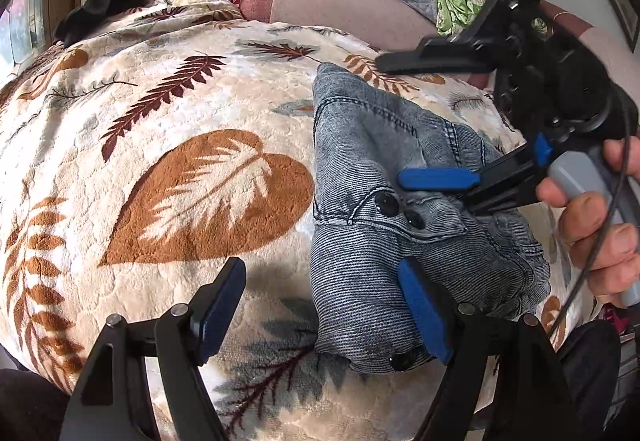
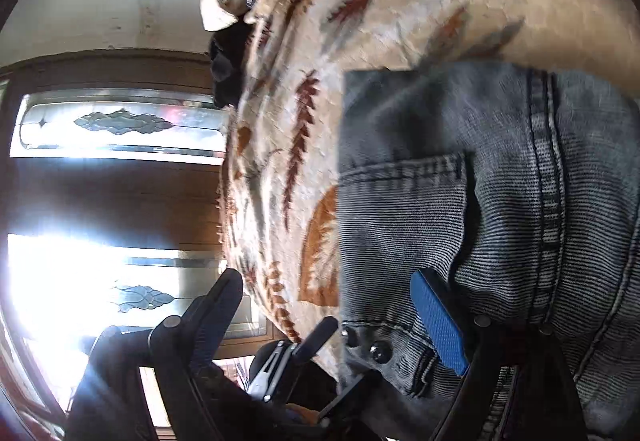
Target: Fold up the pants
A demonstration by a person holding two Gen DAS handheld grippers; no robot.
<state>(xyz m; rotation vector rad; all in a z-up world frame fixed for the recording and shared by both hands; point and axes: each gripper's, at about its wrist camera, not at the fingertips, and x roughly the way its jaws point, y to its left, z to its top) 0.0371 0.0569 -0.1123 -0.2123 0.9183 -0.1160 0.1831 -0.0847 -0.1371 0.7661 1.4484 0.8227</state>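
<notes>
Both grippers, left gripper and right gripper, hang with jaws apart and empty over the folded grey denim pants on the leaf-print blanket, bundle's long axis running away from the left one, which sits nearer.

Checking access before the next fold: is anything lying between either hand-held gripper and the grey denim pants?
Nothing visible. The left hand-held gripper and right hand-held gripper are both open right at the folded grey denim pants on the leaf-print fleece blanket.
</notes>
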